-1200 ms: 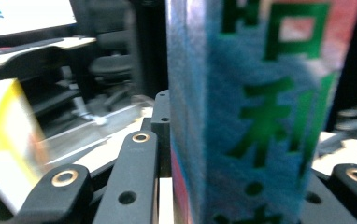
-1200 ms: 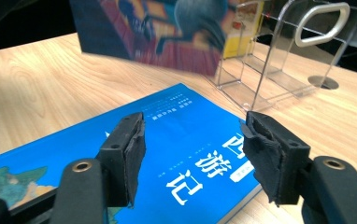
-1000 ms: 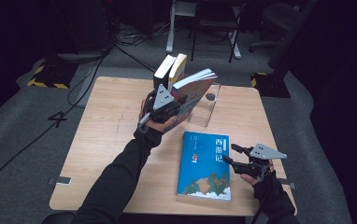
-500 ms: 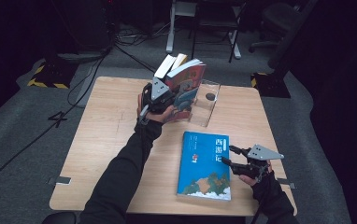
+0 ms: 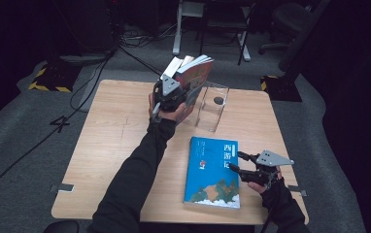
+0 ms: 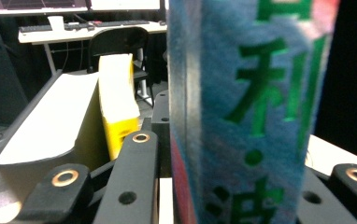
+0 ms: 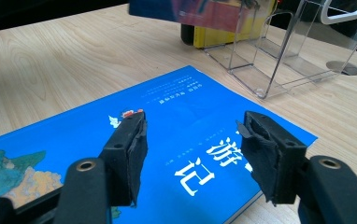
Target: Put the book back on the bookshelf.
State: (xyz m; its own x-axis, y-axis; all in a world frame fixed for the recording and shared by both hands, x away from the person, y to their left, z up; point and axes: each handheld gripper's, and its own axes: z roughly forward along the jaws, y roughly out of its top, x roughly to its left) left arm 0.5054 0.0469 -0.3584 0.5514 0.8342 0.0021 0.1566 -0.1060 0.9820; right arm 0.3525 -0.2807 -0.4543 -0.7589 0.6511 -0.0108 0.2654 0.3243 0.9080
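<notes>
Nearest the person, the right gripper [image 5: 242,163] hovers over the right edge of the flat blue hardback book with white Chinese characters [image 5: 213,171], which lies on the pale wooden table [image 5: 110,145]; its jaws stand wide apart with nothing between them, as the right gripper view shows [image 7: 190,154]. Farther off, the left gripper [image 5: 174,92] is lifted above the table's far middle, its jaws closed on a colourful paperback with green characters on its blue spine [image 6: 246,112], held nearly upright and tilted a little. Just to its right stands the clear acrylic book stand [image 5: 212,107], empty in its near compartment; behind the raised paperback are a yellow book [image 6: 118,105] and a pale book [image 6: 46,121], leaning together. The step in hand looks to be standing the paperback up among these. To do it well, I judge the book should be brought fully vertical first, its lower edge set down squarely beside its neighbours or in the stand's slot, and the grip released only once it leans supported, lest it topple.
</notes>
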